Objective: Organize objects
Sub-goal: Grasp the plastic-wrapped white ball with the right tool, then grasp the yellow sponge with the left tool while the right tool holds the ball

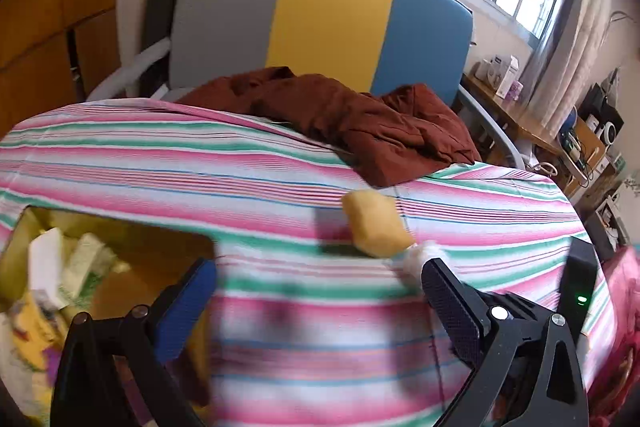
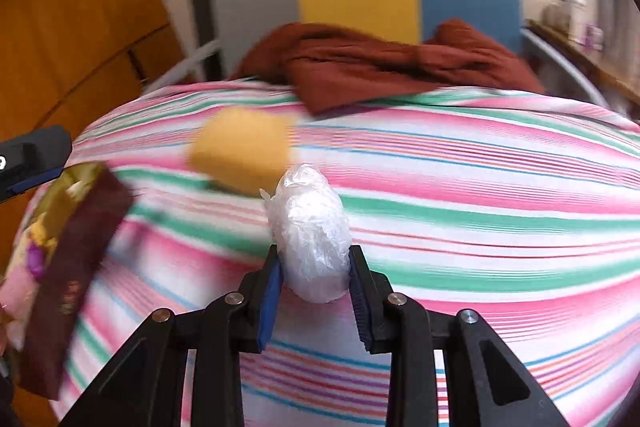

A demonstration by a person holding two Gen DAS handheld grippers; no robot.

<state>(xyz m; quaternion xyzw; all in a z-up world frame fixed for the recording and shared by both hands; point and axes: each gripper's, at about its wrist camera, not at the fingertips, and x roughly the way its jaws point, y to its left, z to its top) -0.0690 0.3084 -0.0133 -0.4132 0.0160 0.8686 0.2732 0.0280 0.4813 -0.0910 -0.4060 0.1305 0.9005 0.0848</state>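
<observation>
Right tool [image 2: 316,291] grips the plastic wad [image 2: 308,239], upright between its pads above the striped worktop [image 2: 480,211]. The box [image 1: 104,267] lies off to its left, under the left tool [image 1: 316,291], which gapes wide, holding nothing.

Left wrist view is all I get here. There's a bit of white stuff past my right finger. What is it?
Observer: A crumpled clear plastic bundle. The right gripper is shut on it, pads pressing both its sides.
Operator: Is it touching the yellow sponge?
Observer: Cannot tell. In the right wrist view the yellow sponge lies just behind the bundle to the left, both blurred where they meet.
Operator: My box, any outside detail?
Observer: The box shows a dark maroon outer side from the right wrist view.
</observation>
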